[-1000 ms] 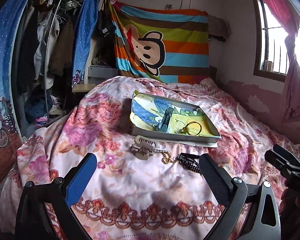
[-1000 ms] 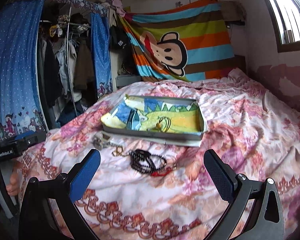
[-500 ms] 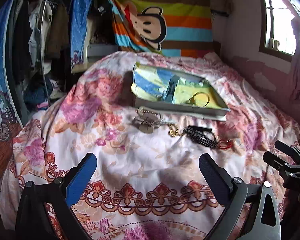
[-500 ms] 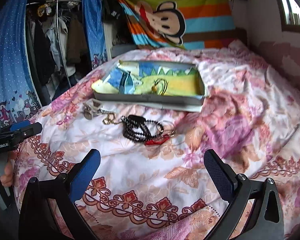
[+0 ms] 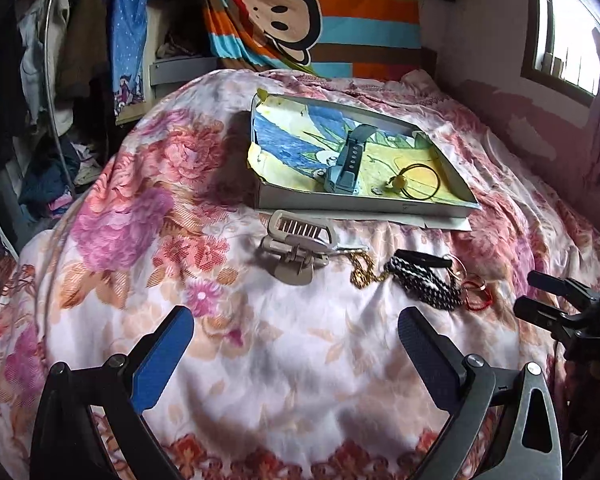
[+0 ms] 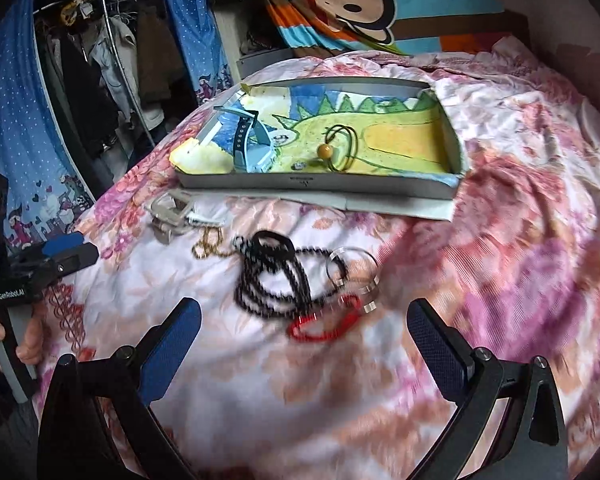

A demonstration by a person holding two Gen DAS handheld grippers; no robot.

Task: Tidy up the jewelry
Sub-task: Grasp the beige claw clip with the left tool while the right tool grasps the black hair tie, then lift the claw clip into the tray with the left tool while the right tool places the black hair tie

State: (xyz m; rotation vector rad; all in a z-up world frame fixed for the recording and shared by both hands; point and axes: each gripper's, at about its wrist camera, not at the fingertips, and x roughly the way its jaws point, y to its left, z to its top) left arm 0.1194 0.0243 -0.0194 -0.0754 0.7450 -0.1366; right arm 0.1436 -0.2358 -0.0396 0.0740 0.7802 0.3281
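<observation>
Two open grippers, glossy black bead strand, shallow cardboard tray, floral quilt

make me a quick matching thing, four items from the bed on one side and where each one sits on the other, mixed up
Things:
1. blue watch
2. beige hair claw
3. red loop
4. gold chain

Places:
A. on the bedspread, at the near right end of the loose pile, close to the right gripper
B. inside the box, at its left end in the right wrist view
C. on the bedspread, just in front of the box's near left corner
D. on the bedspread, between the hair claw and the black beads

Pairs: 1-B, 2-C, 3-A, 4-D
</observation>
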